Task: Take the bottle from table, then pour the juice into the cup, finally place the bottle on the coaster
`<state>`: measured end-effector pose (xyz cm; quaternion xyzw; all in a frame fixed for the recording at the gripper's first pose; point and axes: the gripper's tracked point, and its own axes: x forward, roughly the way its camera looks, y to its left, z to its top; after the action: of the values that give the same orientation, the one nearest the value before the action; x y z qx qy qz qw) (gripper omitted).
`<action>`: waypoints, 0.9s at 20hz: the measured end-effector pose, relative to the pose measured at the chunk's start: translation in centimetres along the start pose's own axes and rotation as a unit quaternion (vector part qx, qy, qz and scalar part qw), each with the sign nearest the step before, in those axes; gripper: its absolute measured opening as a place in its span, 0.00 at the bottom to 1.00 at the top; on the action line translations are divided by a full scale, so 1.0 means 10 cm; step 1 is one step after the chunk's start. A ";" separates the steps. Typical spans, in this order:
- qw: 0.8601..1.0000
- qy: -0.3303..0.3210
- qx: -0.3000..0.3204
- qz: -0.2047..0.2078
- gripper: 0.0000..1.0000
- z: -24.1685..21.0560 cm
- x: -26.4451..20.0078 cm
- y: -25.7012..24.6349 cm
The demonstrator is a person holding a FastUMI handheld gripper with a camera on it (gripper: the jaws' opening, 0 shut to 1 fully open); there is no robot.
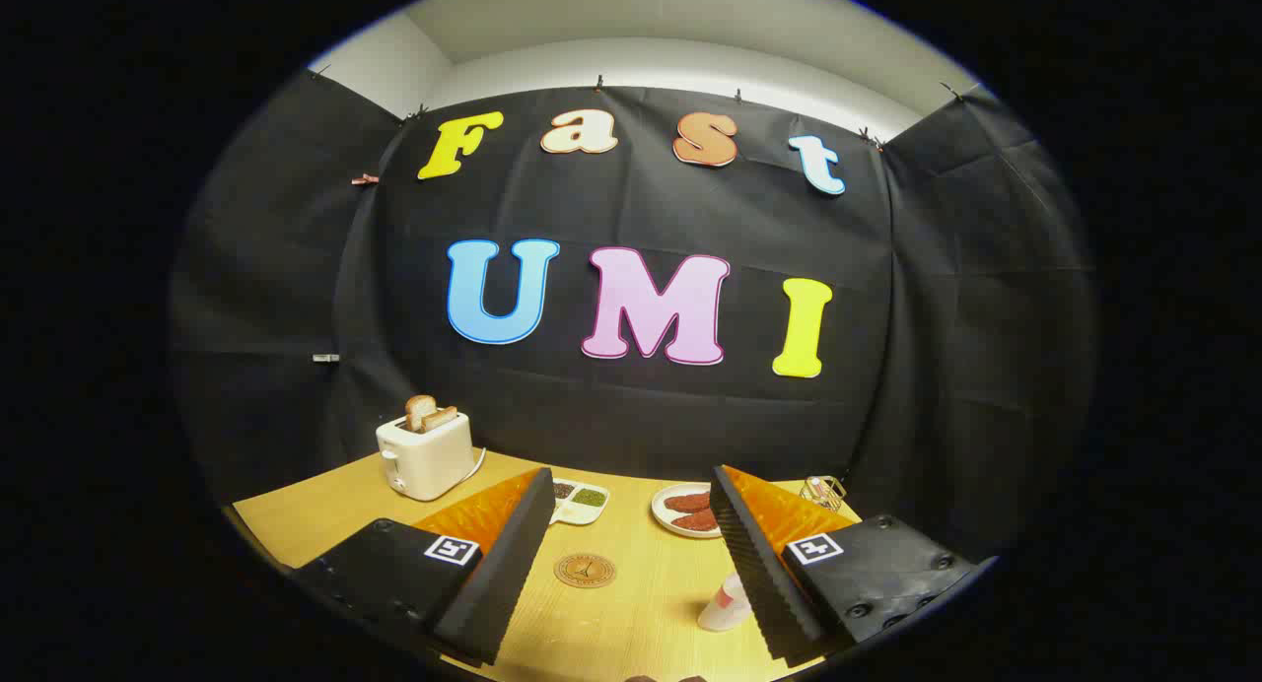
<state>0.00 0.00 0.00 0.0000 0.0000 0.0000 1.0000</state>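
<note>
Both fingers of the gripper (631, 554) are standing wide apart, gripping nothing, framing the coaster (585, 570); the cup (725, 605) is sitting beside the right finger.

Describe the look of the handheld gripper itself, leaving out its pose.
The gripper has two long wedge-shaped fingers, with ribbed inner pads. Each finger mounts on a blocky base carrying a square black-and-white marker, with screw heads visible on the right base.
</note>
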 end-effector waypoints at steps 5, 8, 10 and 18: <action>1.000 0.009 0.005 -0.014 0.97 -0.06 0.01 -0.15; 1.000 0.009 0.010 -0.021 0.97 -0.07 0.01 -0.22; 1.000 0.012 0.011 -0.022 0.97 -0.10 0.02 -0.26; 0.999 0.021 0.021 -0.026 0.97 -0.19 0.06 -0.38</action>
<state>0.64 -3.84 -1.91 0.0210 0.0206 -0.0265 0.9992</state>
